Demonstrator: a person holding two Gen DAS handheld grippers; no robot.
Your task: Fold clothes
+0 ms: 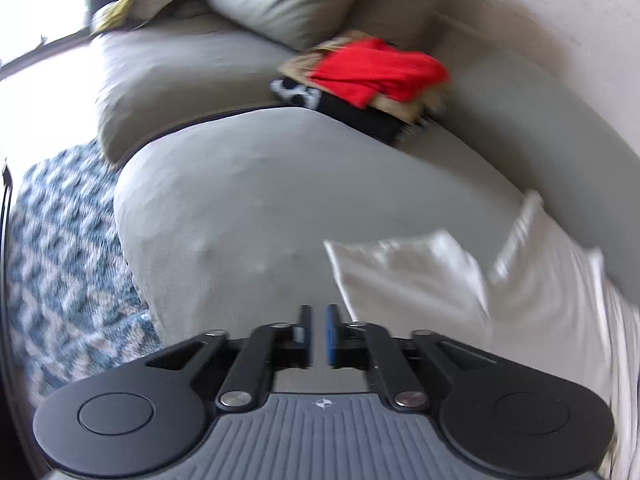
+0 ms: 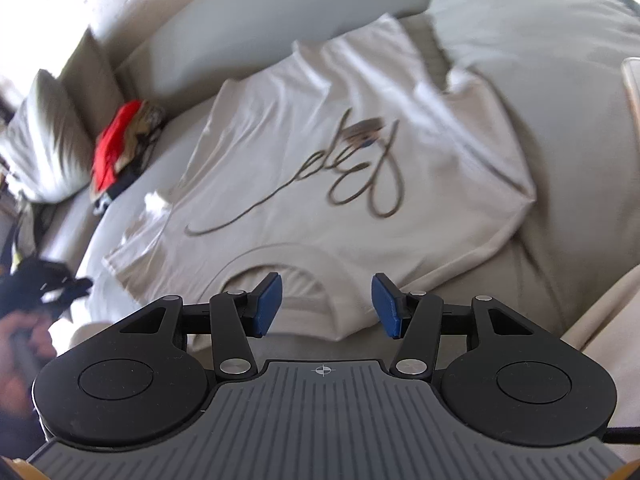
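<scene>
Two grippers hover: right gripper (image 2: 327, 306) spread wide over the white T-shirt (image 2: 340, 152) collar at six o'clock — ready to pinch; left gripper (image 1: 319, 336) nearly closed, empty.

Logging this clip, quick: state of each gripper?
Left gripper: shut, holding nothing, beside the shirt.
Right gripper: open, empty, over the shirt's collar.
</scene>
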